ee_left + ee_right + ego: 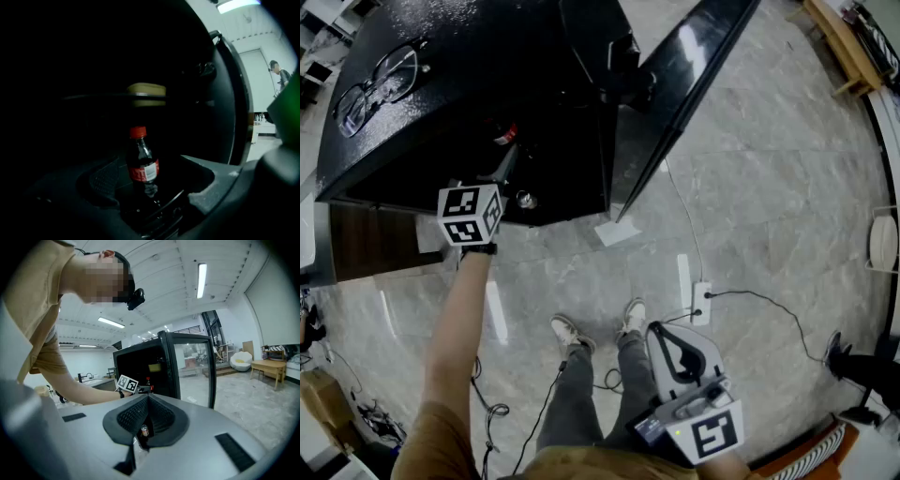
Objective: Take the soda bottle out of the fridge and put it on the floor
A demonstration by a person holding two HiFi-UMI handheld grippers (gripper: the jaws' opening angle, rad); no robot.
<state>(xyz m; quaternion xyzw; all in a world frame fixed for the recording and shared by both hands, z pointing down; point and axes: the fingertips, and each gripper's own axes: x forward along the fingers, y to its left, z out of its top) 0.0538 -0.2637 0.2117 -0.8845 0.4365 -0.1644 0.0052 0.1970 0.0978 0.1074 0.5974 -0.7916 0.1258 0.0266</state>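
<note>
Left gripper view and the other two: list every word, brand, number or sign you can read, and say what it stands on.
Bottle label: red with a white patch, print too blurred to read.
Left cube, right cube: square markers only, no letters.
No other text can be read.

Head view steeply down on fridge [487,103]; left gripper view close inside; right gripper view farther back
</note>
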